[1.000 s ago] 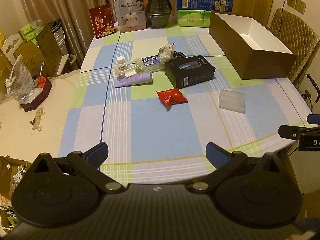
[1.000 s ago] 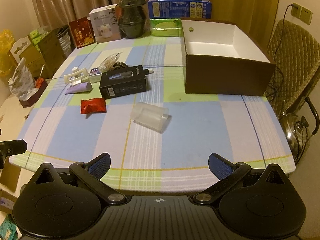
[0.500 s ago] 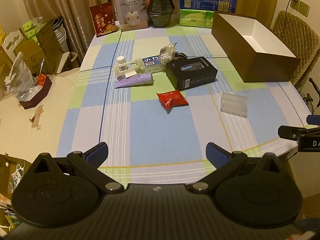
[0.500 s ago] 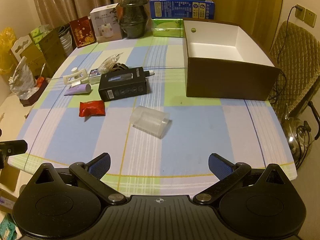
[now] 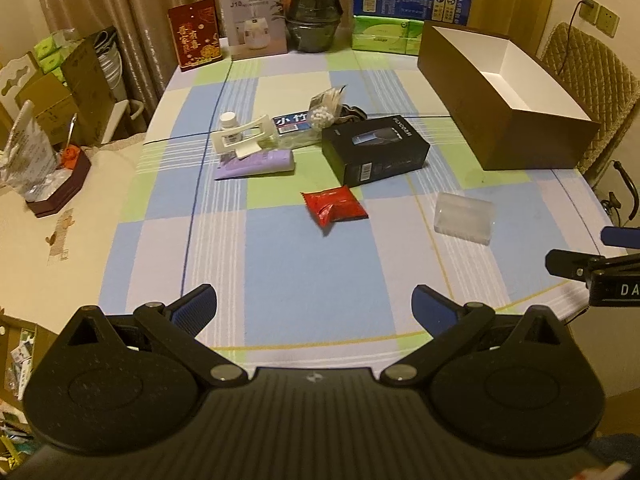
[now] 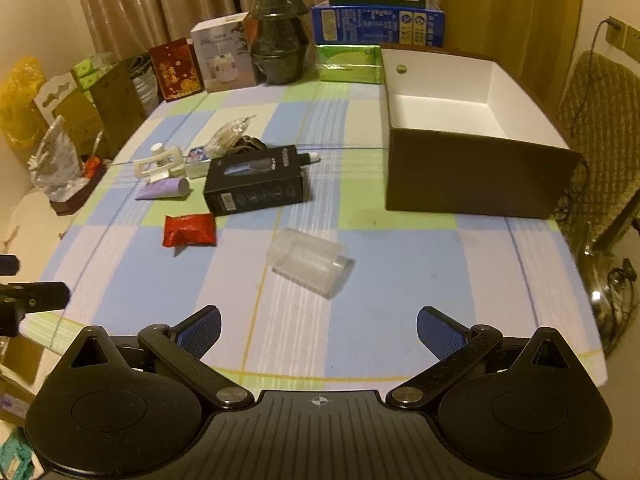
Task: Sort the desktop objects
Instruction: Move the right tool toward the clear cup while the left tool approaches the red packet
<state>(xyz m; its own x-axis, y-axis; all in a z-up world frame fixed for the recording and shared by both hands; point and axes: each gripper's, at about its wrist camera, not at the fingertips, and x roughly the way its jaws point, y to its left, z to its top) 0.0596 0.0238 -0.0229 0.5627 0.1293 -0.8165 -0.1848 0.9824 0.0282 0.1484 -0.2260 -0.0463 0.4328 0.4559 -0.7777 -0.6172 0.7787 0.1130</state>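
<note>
Beige curtains, quilted chair, wall socket, dark vase

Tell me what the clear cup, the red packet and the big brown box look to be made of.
Cup: probably frosted translucent plastic; the cloth shows faintly through.
Packet: likely glossy foil or plastic film, crinkled with highlights.
Box: seemingly matte cardboard, brown outside, white inside, thin straight walls.

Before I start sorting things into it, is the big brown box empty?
Empty as far as shows: the brown box is open-topped and only its bare white inside shows; its near wall hides the floor closest to the right claw.
</note>
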